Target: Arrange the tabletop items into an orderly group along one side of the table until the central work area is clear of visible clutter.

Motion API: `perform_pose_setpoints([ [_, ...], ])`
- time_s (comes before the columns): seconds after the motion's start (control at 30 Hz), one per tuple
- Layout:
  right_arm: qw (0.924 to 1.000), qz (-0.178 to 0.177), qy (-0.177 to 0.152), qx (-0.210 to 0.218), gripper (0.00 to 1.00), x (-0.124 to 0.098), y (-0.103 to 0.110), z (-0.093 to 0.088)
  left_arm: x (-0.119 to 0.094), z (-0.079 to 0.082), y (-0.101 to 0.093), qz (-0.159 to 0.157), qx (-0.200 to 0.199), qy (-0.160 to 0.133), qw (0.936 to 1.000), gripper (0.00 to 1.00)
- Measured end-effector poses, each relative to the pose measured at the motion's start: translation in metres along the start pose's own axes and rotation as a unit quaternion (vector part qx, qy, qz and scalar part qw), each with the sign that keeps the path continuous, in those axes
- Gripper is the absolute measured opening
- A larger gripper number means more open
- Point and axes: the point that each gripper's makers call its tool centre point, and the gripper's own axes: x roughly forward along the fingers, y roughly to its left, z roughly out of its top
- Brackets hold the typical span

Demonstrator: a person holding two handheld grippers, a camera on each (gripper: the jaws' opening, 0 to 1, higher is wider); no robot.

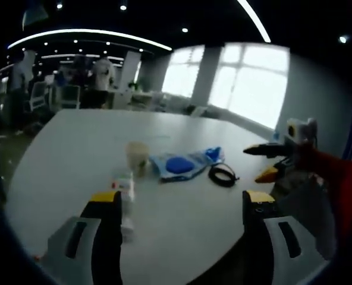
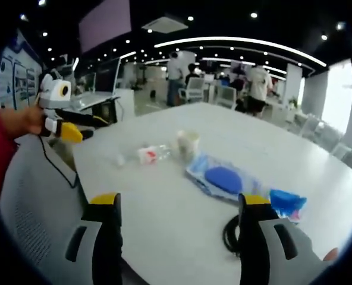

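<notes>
Left gripper (image 1: 181,205) and right gripper (image 2: 181,205), jaws spread, hold nothing. Cup (image 2: 187,143), bottle (image 2: 150,154), blue bag (image 2: 223,178) and cable (image 2: 231,234) lie mid-table (image 2: 164,237), ungrouped and awaiting pickup.

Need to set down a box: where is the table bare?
Bare: the far stretch of the table beyond the cup. Crowded: the near middle, where cup, plastic bottle, blue-and-clear packet and black cable coil cluster.

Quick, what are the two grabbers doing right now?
Left gripper: open, holding nothing.
Right gripper: open, holding nothing.
</notes>
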Motion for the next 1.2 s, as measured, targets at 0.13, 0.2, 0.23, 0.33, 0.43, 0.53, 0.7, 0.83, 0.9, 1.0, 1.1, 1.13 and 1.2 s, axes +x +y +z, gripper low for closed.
perform_pose_setpoints([
  [0.13,0.9994,0.019,0.002,-0.029,0.79,0.015,0.006,0.010,-0.003,0.003,0.000,0.002,0.006,-0.004,1.0000,0.80],
  [0.2,0.9986,0.028,0.006,-0.044,0.79,0.023,0.008,0.014,-0.006,0.006,0.001,0.005,0.008,-0.008,0.9999,0.80],
  [0.23,0.9982,0.032,0.007,-0.050,0.79,0.026,0.009,0.015,-0.008,0.008,0.001,0.006,0.008,-0.011,0.9999,0.80],
  [0.33,0.9964,0.050,0.007,-0.068,0.79,0.038,0.014,0.023,-0.011,0.010,0.004,0.011,0.010,-0.015,0.9998,0.80],
  [0.43,0.9942,0.063,0.010,-0.086,0.79,0.047,0.018,0.028,-0.015,0.013,0.006,0.015,0.010,-0.019,0.9996,0.80],
  [0.53,0.9903,0.085,0.012,-0.109,0.79,0.059,0.025,0.036,-0.017,0.015,0.007,0.020,0.011,-0.024,0.9995,0.79],
  [0.7,0.9801,0.122,0.022,-0.155,0.79,0.081,0.034,0.046,-0.018,0.015,0.008,0.025,0.012,-0.026,0.9993,0.79],
  [0.83,0.9674,0.154,0.027,-0.199,0.79,0.099,0.043,0.054,-0.018,0.016,0.010,0.030,0.012,-0.028,0.9991,0.79],
  [0.9,0.9624,0.165,0.038,-0.212,0.79,0.108,0.046,0.054,-0.019,0.016,0.012,0.033,0.010,-0.029,0.9990,0.79],
  [1.0,0.9536,0.181,0.043,-0.237,0.79,0.120,0.049,0.057,-0.019,0.016,0.013,0.038,0.009,-0.030,0.9988,0.78],
  [1.1,0.9422,0.197,0.055,-0.266,0.78,0.134,0.049,0.059,-0.019,0.015,0.014,0.040,0.008,-0.029,0.9987,0.77],
  [1.13,0.9399,0.199,0.058,-0.271,0.78,0.135,0.049,0.059,-0.019,0.015,0.015,0.041,0.007,-0.029,0.9987,0.77],
  [1.2,0.9287,0.208,0.067,-0.299,0.78,0.142,0.049,0.060,-0.020,0.014,0.016,0.044,0.005,-0.028,0.9986,0.77],
])
